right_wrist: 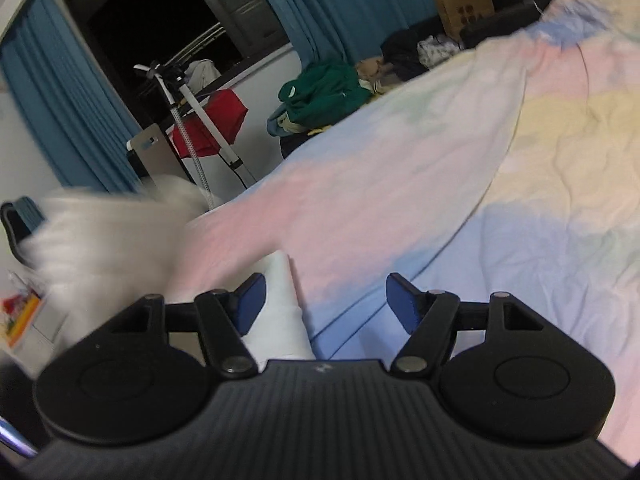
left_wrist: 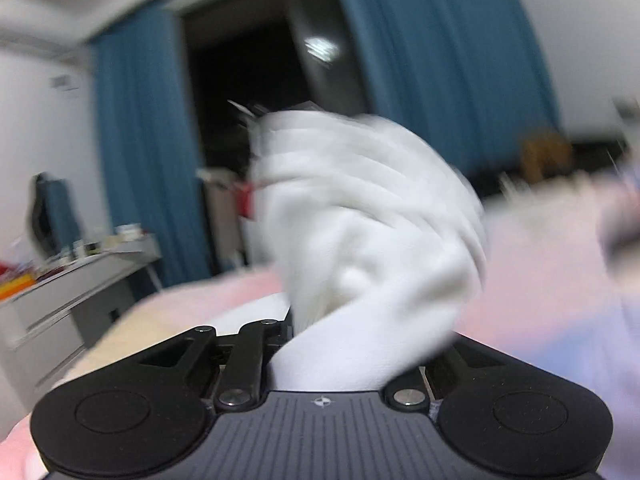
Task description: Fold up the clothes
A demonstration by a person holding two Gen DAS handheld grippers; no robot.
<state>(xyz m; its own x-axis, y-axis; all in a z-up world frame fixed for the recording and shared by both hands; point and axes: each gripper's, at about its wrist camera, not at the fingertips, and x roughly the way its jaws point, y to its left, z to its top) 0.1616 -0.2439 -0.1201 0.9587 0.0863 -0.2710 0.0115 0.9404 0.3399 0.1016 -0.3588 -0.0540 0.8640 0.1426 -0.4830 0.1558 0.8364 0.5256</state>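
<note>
Most of both views is filled by a wide bedsheet [right_wrist: 460, 168] of soft cotton, blotched in pastel pink, blue, yellow and pale green, spread over a bed and creased along a long ridge that runs from the upper right toward the lower middle of the right wrist view. Behind it hang tall teal curtains [right_wrist: 312, 4] on either side of a dark night window [right_wrist: 160, 28]. At the far edge of the bed lies a heap of unfolded clothes [right_wrist: 324, 92], a dark green garment on top, with darker items farther right and a brown paper bag [right_wrist: 464, 4] standing behind them. A red cloth [right_wrist: 216, 120] hangs on a white pole stand near the window. In the left wrist view a grey desk [left_wrist: 80, 280] with clutter sits at the left, blurred.

A white fabric garment [left_wrist: 360, 240] bunches up in a thick twisted wad directly ahead of the left gripper [left_wrist: 320, 344]; its jaws stand narrow and pinch the cloth, which rises out of them and hides the fingertips. The same garment appears as a blurred white mass [right_wrist: 100, 240] at the left of the right wrist view, lifted above the sheet.

Smaller still, the right gripper [right_wrist: 324, 300] hovers over the sheet with its jaws wide apart, blue pads [right_wrist: 400, 300] bare and nothing gripped between them. A folded white cloth strip [right_wrist: 280, 312] lies on the sheet just beside the left pad; whether it touches the pad I cannot tell.
</note>
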